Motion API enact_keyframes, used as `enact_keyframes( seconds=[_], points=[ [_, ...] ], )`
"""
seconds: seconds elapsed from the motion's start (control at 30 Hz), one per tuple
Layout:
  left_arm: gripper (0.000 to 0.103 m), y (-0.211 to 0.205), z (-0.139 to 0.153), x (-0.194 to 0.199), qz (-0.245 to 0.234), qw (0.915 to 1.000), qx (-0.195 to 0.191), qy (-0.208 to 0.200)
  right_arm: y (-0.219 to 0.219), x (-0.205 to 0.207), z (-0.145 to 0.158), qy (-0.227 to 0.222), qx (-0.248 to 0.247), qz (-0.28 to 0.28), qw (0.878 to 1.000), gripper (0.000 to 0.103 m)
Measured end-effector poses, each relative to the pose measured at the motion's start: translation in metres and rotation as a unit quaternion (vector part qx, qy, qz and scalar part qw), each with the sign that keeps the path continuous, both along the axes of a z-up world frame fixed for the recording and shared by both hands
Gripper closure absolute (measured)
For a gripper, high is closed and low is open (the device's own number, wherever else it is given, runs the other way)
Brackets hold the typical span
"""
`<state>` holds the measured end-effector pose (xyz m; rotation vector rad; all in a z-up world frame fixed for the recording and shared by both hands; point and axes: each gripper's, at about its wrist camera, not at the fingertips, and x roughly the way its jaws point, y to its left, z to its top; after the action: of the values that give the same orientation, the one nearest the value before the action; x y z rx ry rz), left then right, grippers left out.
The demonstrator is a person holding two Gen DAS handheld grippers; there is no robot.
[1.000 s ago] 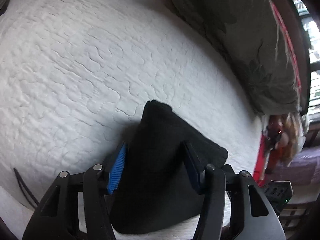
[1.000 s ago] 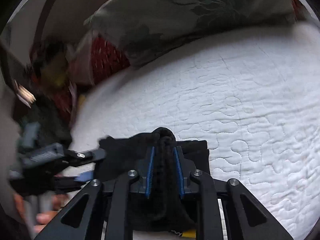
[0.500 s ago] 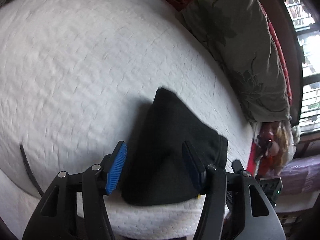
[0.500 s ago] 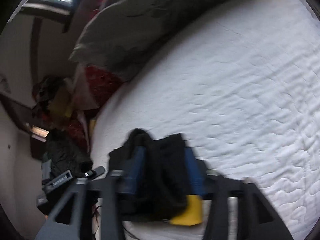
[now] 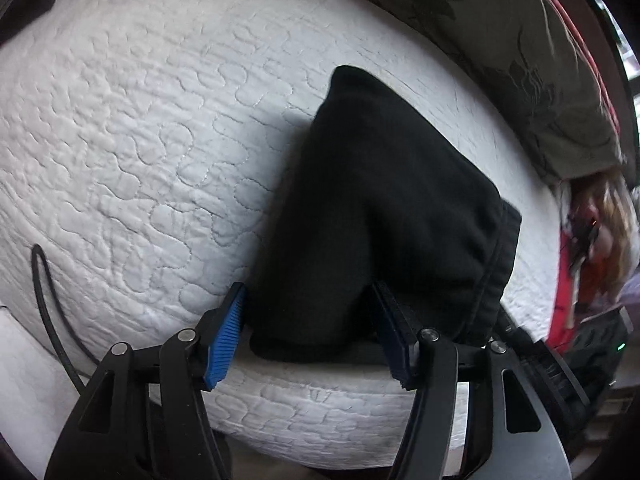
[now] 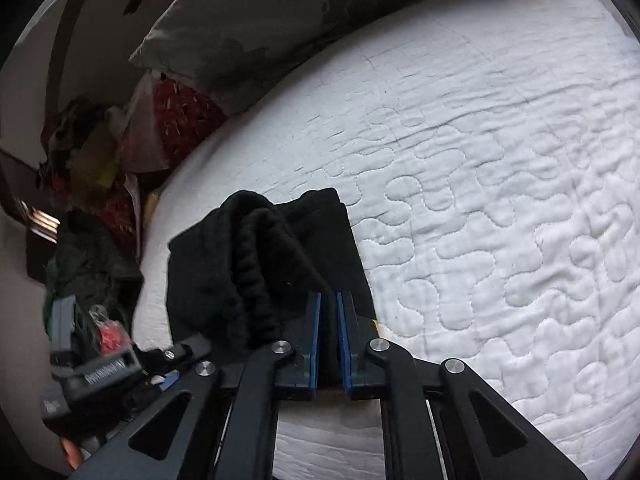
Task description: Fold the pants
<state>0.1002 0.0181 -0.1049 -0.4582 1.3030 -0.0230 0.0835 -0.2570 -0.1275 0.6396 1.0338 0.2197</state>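
Observation:
The black pants lie folded into a thick bundle near the edge of the white quilted mattress. My left gripper is open and straddles the bundle's near end; a gap shows beside the blue left pad. In the right wrist view, the pants show a bunched ribbed waistband. My right gripper is closing, its jaws almost together, and black fabric from the bundle's right edge fills the slit between the pads. The left gripper shows blurred at the lower left.
A grey-green floral pillow lies along the far side of the mattress, with red patterned fabric under it. A black cable curls over the mattress edge at the left. Clothes and clutter are piled beside the bed.
The right gripper's jaws spread wide, then closed again on the pants' right edge. The left gripper drew back, so more of the bundle shows and its left pad stands off the cloth.

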Motion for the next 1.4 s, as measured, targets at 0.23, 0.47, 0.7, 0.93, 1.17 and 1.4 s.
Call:
enact_keyframes(
  seconds=[0.23, 0.47, 0.7, 0.93, 1.17, 1.4],
  points=[
    [0.042, -0.001, 0.024, -0.010, -0.002, 0.9982, 0.043, -0.043, -0.004, 0.000, 0.018, -0.005, 0.027, -0.009, 1.000, 0.070],
    [0.042, 0.018, 0.033, -0.020, -0.006, 0.9967, 0.055, -0.060, -0.003, -0.001, 0.027, -0.009, 0.030, -0.008, 0.999, 0.057],
    [0.042, 0.026, 0.038, -0.008, -0.006, 0.9964, 0.058, -0.061, 0.006, 0.014, 0.034, -0.014, 0.024, -0.008, 1.000, 0.046],
    [0.042, 0.057, 0.040, 0.031, 0.024, 0.9983, 0.027, -0.046, 0.017, 0.036, 0.036, -0.012, 0.022, 0.001, 1.000, 0.040],
    [0.042, 0.035, 0.024, 0.065, -0.004, 0.9989, 0.043, -0.019, 0.044, 0.055, 0.028, -0.025, -0.060, 0.047, 0.997, 0.064],
    [0.033, 0.018, 0.023, 0.074, -0.016, 0.9986, 0.047, -0.016, 0.018, 0.065, 0.007, -0.020, -0.012, 0.025, 0.999, 0.082]
  ],
)
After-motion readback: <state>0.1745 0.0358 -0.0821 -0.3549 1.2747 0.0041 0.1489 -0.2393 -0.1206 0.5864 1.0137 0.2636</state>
